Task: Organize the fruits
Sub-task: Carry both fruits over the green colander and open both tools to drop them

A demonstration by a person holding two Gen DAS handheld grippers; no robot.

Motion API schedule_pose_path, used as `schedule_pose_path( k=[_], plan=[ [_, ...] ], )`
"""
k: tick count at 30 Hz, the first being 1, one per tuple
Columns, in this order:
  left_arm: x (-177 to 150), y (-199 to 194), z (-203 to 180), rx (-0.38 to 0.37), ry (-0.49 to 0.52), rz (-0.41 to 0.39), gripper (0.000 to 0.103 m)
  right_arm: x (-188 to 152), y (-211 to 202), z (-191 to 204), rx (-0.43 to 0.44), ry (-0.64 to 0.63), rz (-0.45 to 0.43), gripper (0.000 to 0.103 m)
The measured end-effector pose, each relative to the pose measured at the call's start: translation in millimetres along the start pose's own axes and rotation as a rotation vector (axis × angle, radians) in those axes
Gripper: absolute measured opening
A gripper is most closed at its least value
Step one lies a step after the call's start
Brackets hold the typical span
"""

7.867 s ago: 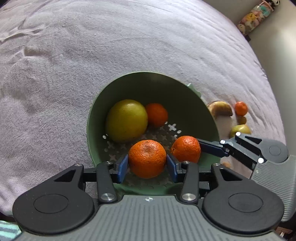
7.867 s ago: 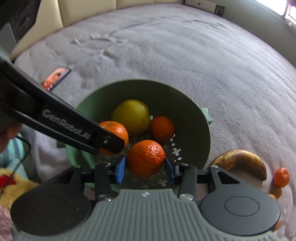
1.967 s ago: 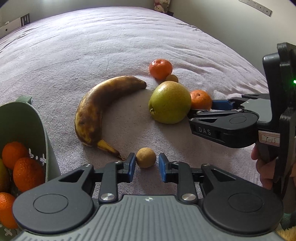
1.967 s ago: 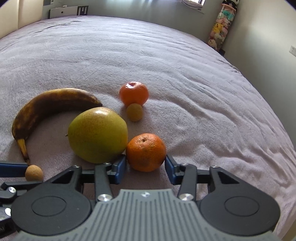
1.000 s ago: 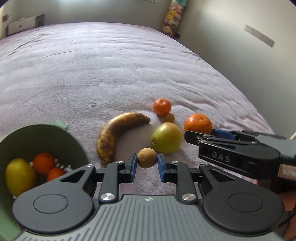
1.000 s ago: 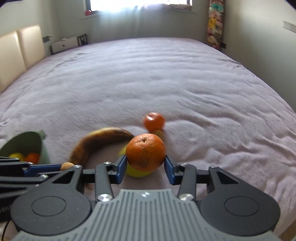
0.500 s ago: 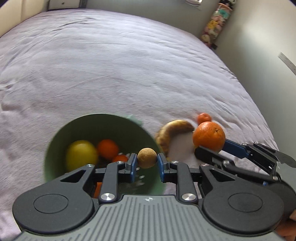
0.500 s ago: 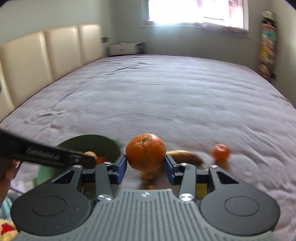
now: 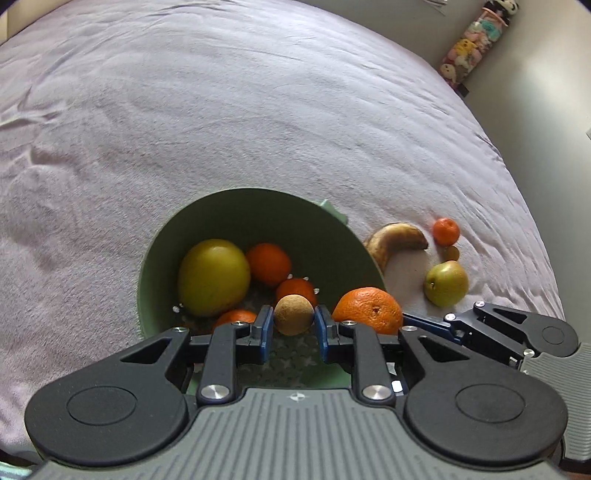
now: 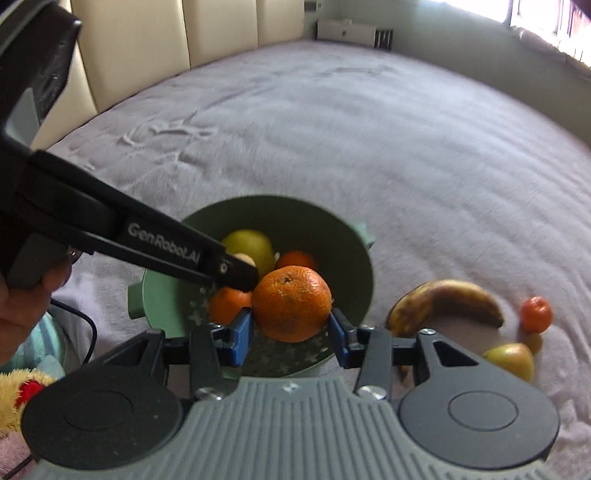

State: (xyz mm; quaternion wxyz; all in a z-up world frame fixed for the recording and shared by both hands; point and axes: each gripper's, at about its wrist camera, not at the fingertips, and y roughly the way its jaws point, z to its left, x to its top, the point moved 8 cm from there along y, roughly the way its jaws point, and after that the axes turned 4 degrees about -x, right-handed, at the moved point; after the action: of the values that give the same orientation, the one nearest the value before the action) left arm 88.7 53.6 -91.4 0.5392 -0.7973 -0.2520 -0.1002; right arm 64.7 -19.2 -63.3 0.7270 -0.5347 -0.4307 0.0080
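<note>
Closest to the left wrist camera, the left gripper (image 9: 293, 326) has its blue pads pinched tight on a small tan round fruit (image 9: 293, 315), jaws very narrow, and it's hanging right over the open mouth of the green bowl (image 9: 236, 206). Just to its right the right gripper (image 10: 291, 332) is clamped on a big orange (image 10: 291, 303), jaws about mid-width with the fruit filling the gap between the pads, also held above the near side of the bowl. In the right wrist view you can see the left gripper's black finger cutting in from the left, its tip just beside the orange, and a bit of the person's hand (image 10: 22, 306) at the left edge. Inside the bowl there's a yellow-green apple (image 9: 213, 277) on the left side, with three smaller oranges (image 9: 268, 264) around it on the perforated bottom, one behind, one in the middle, one peeking out near the front. Past the bowl on the right, lying on the lilac bedspread (image 9: 221, 110), is a browned banana (image 9: 395, 240) just beside the bowl, then a green pear (image 9: 446, 283), a small mandarin (image 9: 446, 231) and a tiny tan fruit (image 9: 451, 253) touching it. Way back there's a beige headboard (image 10: 177, 33) and a strip of plush toys (image 9: 476, 40) against the wall.
</note>
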Motion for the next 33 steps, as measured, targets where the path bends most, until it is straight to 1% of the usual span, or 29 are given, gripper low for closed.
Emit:
schedule_pose_path(
  k=[7, 11, 16, 21, 24, 27, 33],
  plan=[
    [-4.0, 8.7, 12.6, 0.024, -0.04, 0.04, 0.026, 3.3, 21.2, 2.8, 0.063, 0.043, 0.086, 0.042],
    [-4.3, 10.5, 17.5, 0.027, -0.048, 0.048, 0.026, 1.6, 32.6, 7.0, 0.067, 0.029, 0.134, 0.042],
    [-5.0, 12.9, 21.0, 0.059, -0.036, 0.056, 0.026, -1.9, 45.7, 9.3, 0.066, 0.023, 0.192, 0.042],
    [-6.7, 15.9, 22.6, 0.054, -0.042, 0.071, 0.026, -5.5, 54.7, 13.9, 0.059, -0.004, 0.234, 0.042],
    [-7.3, 16.8, 23.4, 0.052, -0.043, 0.074, 0.026, -6.6, 58.3, 16.8, 0.06, -0.011, 0.25, 0.042],
    [-7.4, 16.8, 24.5, 0.052, -0.045, 0.077, 0.026, -6.7, 60.1, 16.8, 0.059, -0.007, 0.253, 0.04],
    [-6.6, 15.6, 22.4, 0.048, -0.043, 0.075, 0.026, -3.7, 54.4, 13.9, 0.05, 0.007, 0.226, 0.04]
  ],
)
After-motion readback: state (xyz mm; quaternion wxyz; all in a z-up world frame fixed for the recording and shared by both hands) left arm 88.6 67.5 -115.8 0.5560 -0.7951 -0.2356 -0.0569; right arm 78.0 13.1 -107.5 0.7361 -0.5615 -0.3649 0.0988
